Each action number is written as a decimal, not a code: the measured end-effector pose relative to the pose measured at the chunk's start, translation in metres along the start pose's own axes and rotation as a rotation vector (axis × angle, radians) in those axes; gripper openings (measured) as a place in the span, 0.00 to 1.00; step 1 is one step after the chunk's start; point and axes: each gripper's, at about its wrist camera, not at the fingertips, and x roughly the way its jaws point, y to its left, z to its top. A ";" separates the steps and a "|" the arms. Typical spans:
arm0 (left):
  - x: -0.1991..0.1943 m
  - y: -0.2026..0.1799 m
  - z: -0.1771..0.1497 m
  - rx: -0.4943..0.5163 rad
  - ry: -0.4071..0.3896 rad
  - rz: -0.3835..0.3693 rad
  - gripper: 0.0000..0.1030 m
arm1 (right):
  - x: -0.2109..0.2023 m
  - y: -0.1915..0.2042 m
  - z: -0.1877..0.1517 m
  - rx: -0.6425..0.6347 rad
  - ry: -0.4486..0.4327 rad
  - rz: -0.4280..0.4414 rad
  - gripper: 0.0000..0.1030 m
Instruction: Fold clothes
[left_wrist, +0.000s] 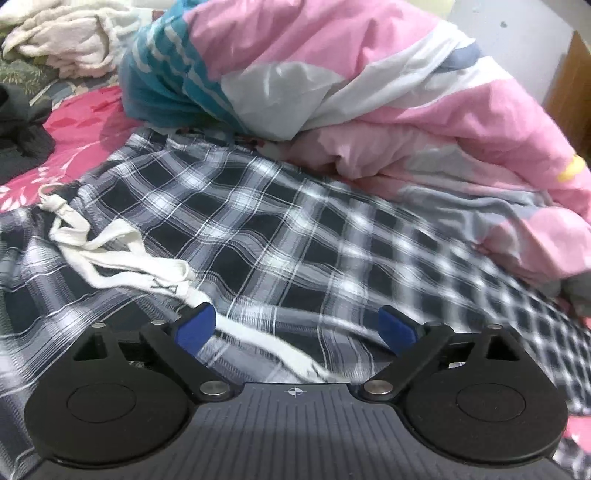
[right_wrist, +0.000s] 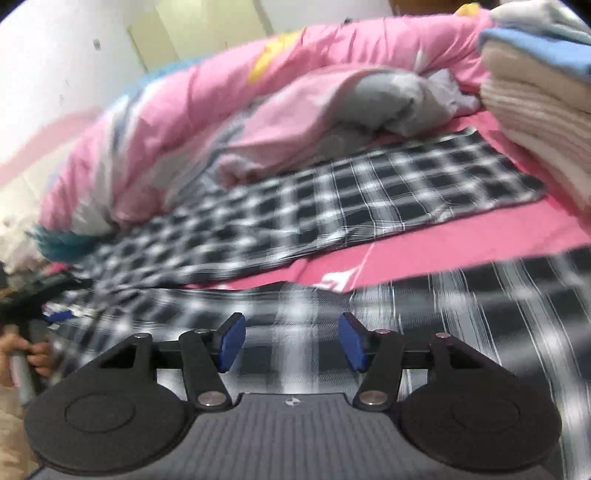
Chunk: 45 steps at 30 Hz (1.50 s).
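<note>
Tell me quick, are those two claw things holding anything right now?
Left gripper: open, holding nothing, over the plaid trousers.
Right gripper: open, holding nothing, over the same plaid cloth.

My left hand-held gripper (left_wrist: 297, 326) points forward and low, its two blue-padded fingers (left_wrist: 195, 328) spread wide apart with nothing clamped between them. My right hand-held gripper (right_wrist: 291, 341) is also low and level, its blue pads (right_wrist: 231, 341) parted, a little less widely than the left pair, and gripping nothing. At the far left edge of the right wrist view I can see my left hand (right_wrist: 31, 354) curled around what seems to be the handle of the other tool, though the blur there makes that hard to confirm.
</note>
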 end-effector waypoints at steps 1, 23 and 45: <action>-0.006 0.002 -0.003 0.003 -0.011 0.002 0.92 | -0.011 0.001 -0.004 0.010 -0.016 0.015 0.59; -0.128 0.117 -0.052 -0.134 -0.236 0.137 0.96 | -0.068 0.115 -0.084 -0.294 0.006 0.255 1.00; -0.116 0.166 -0.069 -0.163 -0.130 0.080 0.69 | -0.027 0.062 -0.108 0.412 0.274 0.615 0.99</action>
